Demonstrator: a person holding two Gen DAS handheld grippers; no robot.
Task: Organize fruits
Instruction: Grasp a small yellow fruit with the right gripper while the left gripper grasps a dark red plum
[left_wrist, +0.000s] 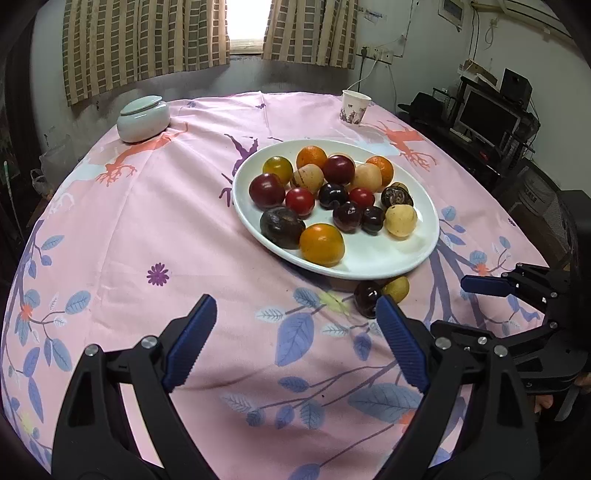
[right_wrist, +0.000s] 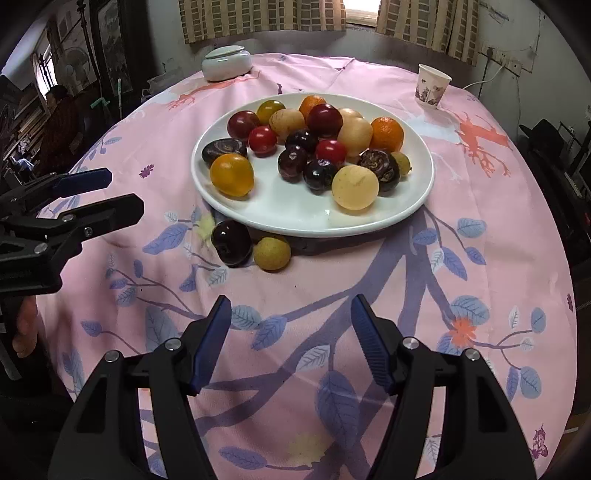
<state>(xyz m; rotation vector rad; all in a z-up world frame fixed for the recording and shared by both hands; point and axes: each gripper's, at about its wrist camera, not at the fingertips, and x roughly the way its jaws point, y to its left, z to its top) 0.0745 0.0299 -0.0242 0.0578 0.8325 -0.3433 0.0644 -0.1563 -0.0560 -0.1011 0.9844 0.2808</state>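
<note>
1. Right wrist view: your white plate (right_wrist: 413, 206) holds about seventeen fruits, three of them orange.
2. Two fruits lie on the desk (right_wrist: 480, 266) just beside the plate's near rim: one dark cherry (right_wrist: 232, 242), one yellow-green fruit (right_wrist: 272, 254).
3. Your right gripper (right_wrist: 291, 341) and left gripper (left_wrist: 295, 343) both gape, holding nothing.

Lidded jar (left_wrist: 143, 119) & paper cup (left_wrist: 355, 107) on tablecloth (left_wrist: 155, 229)
</note>
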